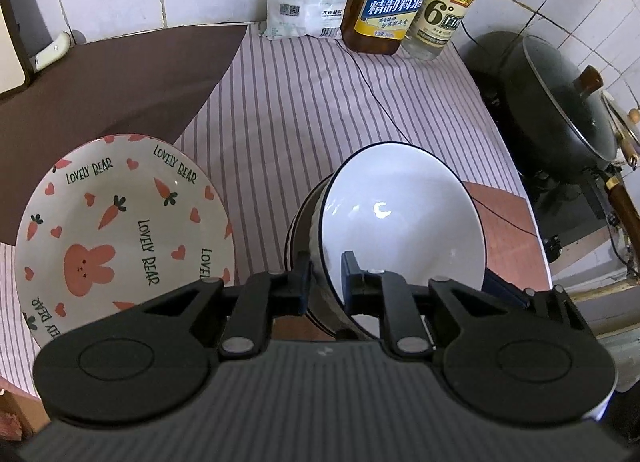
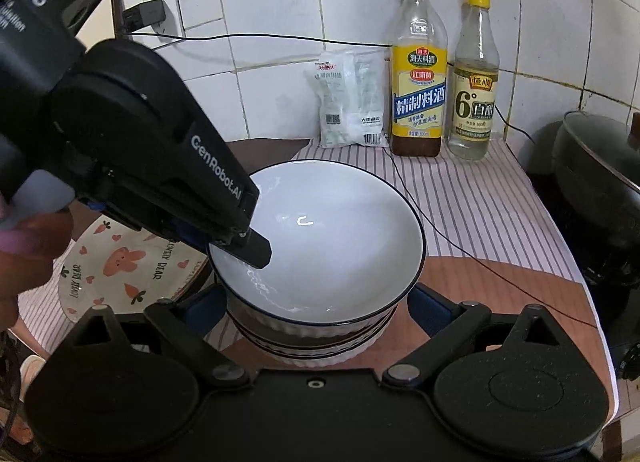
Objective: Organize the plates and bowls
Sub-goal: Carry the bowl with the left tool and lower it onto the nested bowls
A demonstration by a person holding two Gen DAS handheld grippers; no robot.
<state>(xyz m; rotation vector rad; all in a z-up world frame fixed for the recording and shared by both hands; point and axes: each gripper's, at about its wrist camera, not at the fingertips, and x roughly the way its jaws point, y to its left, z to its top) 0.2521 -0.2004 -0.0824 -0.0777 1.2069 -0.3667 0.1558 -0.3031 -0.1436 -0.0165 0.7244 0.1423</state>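
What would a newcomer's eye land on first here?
Probably the white bowl with a dark rim, front and centre atop a stack of ribbed bowls, its rim pinched by the left claw. Then the rabbit-and-carrot plate to its left on the striped cloth, and the yellow-labelled cooking wine bottle against the tiled wall.
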